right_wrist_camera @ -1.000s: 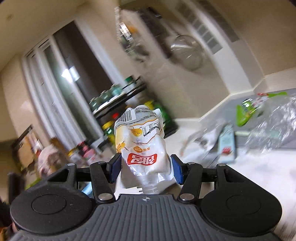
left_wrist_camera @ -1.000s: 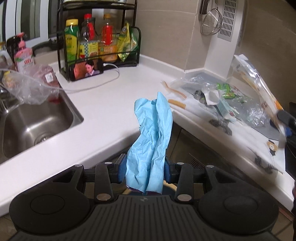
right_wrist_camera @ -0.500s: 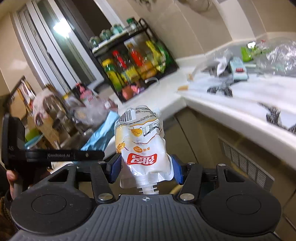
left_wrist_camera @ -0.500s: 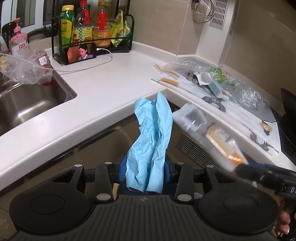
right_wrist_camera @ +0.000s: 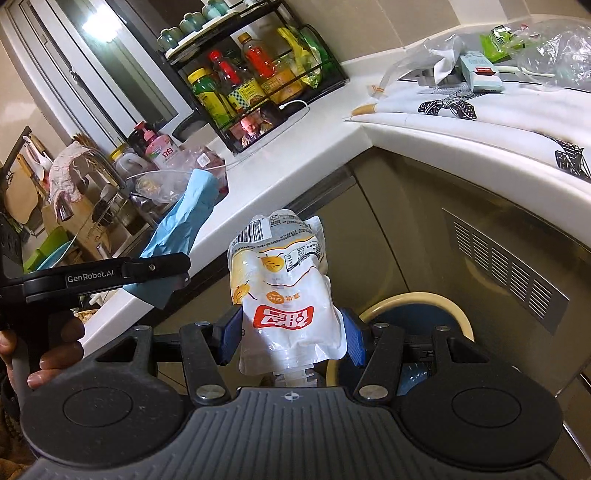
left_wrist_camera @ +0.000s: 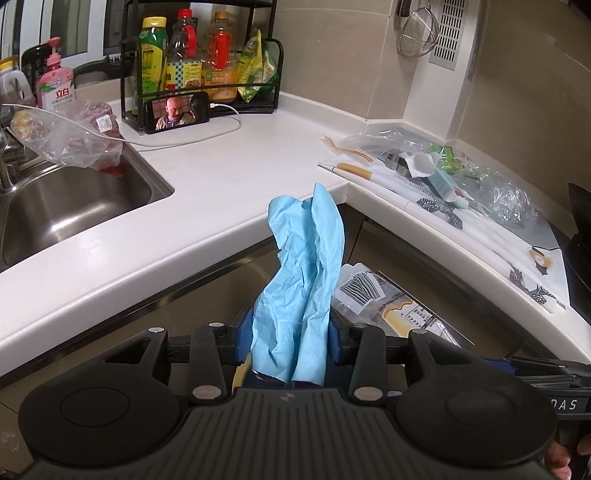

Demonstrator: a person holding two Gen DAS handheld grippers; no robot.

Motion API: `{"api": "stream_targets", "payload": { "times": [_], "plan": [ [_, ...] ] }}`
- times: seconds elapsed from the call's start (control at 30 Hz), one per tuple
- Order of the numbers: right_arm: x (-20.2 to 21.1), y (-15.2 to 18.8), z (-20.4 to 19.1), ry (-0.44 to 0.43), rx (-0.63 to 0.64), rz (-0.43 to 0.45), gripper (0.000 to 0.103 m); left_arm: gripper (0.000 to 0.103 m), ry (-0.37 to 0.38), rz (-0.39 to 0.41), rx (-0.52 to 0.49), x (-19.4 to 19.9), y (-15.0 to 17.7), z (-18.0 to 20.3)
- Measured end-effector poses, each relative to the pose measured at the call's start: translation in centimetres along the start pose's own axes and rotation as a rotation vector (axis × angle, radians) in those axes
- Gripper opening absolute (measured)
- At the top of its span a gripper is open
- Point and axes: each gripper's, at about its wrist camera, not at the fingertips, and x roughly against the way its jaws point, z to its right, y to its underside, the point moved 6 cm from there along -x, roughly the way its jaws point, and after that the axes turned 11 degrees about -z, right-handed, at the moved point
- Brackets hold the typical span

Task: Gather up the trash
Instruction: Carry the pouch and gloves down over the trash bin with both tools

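Two tools clamped: left tool [left_wrist_camera: 290, 341] on blue glove [left_wrist_camera: 303, 280], right tool [right_wrist_camera: 291, 338] on white pouch [right_wrist_camera: 284, 295] above bin [right_wrist_camera: 417, 306]

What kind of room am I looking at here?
Almost certainly a home kitchen: a steel sink set into a white L-shaped counter, a rack of oil and sauce bottles, and a wire strainer hanging on the tiled wall.

Even, fairly bright indoor light, sharp focus, strong fisheye bending at edges, glare off the window [right_wrist_camera: 90, 27].
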Motion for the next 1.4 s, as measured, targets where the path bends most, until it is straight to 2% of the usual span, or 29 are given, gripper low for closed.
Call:
{"api": "stream_targets", "payload": {
  "times": [0.67, 1.07, 1.4],
  "plan": [
    [-0.6, -0.1, 0.7, 0.019, -0.045, -0.022, 0.059, 0.044, -0.015, -0.057, -0.012, -1.6, 0.8, 0.5],
    [-2.2, -0.4, 2.4, 0.073, -0.06, -0.048, 0.059, 0.044, -0.028, -0.123, -0.015, -4.1, 1.2, 0.9],
    [-3.9, 0.0, 4.0, 0.101, -0.089, -0.088, 0.059, 0.044, -0.006, -0.21, -0.047, -7.3, 1.7, 2.4]
  ]
}}
